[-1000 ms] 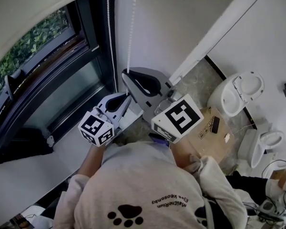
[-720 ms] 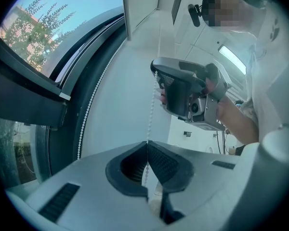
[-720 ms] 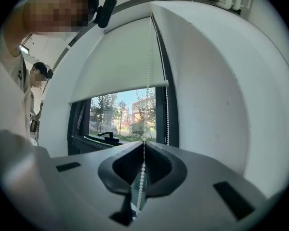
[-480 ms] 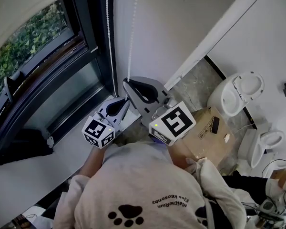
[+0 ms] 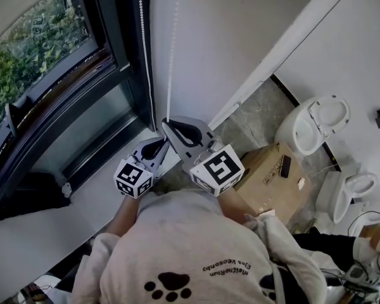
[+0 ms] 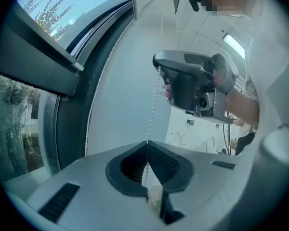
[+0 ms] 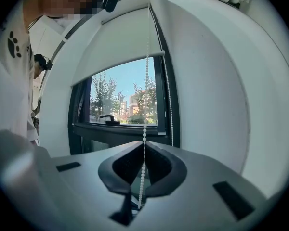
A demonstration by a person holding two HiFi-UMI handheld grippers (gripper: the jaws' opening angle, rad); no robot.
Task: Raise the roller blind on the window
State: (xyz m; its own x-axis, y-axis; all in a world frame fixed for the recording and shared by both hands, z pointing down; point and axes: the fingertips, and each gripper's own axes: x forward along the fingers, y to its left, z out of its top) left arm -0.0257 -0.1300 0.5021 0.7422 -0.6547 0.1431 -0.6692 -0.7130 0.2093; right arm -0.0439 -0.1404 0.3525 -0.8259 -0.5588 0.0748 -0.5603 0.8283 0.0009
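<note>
The sweatshirt point(image 5: 177, 233) bears a paw print point(image 5: 171, 285) and upside-down lettering point(image 5: 225, 266), too small to read reliably.

Daylight pours in through the dark-framed glass window point(image 5: 31, 49) at 10 o'clock, leaving the plain white wall point(image 5: 240, 30) evenly bright with soft shadows. The 2 gripper views bend hard and darken round their rims; the white beaded cord point(image 7: 145, 100) is sharp, the near grey jaws soft.

Grey floor point(image 5: 256, 116) carries a cardboard box point(image 5: 266, 170) and 2 white toilets point(image 5: 315, 124).
</note>
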